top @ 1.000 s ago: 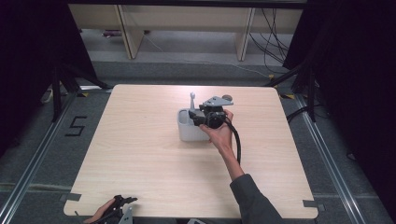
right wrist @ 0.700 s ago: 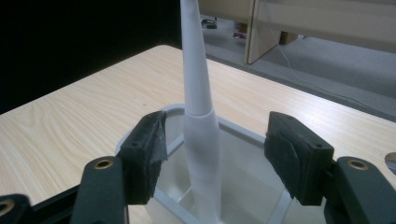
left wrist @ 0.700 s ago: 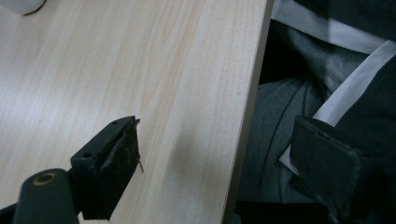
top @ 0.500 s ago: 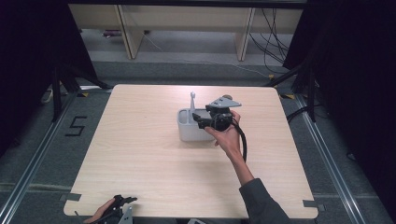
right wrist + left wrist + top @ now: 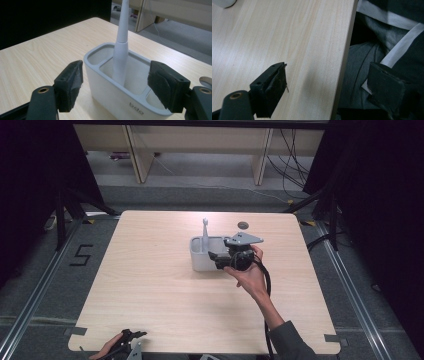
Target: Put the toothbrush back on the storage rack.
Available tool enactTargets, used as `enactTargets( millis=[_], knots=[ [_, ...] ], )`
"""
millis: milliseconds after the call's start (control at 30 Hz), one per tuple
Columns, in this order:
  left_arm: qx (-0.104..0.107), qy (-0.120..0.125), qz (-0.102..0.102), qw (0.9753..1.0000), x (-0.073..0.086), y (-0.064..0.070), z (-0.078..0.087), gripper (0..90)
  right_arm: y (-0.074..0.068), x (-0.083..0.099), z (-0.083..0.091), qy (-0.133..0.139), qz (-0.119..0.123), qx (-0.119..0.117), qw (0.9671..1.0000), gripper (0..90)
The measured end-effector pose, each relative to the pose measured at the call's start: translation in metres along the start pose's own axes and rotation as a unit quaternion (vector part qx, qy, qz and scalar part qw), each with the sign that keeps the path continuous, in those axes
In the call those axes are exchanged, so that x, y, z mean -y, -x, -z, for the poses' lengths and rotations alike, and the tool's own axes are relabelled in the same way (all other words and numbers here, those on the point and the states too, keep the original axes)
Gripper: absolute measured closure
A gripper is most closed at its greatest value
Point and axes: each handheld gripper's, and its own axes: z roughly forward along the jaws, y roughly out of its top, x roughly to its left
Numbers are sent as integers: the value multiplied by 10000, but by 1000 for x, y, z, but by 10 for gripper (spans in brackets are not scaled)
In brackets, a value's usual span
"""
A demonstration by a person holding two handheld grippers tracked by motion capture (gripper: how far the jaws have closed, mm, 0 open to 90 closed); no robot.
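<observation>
Your table (image 5: 150, 285) is evenly lit from above while everything around it falls to near black at 3 and 9 o'clock. Soft shadow sits under the left gripper (image 5: 329, 82), whose jaws blur at 6 o'clock. The white holder (image 5: 120, 97) stays sharp, without glare.

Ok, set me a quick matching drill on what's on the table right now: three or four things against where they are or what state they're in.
Things:
1. toothbrush
2. holder
3. left gripper
4. right gripper

Places or states:
A. jaws open at the table's near edge
B. standing upright in the middle compartment
C. jaws open on either side of the holder
D. white, divided into compartments

Pairs: 1-B, 2-D, 3-A, 4-C
</observation>
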Motion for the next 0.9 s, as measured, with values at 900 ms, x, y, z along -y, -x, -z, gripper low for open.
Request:
enactTargets(
  millis=[900],
  knots=[
    [40, -28, -29, 10000, -1, -1, 2, 154, 1, 29, 34, -206, -66, 84, 9997, 250]
  ],
)
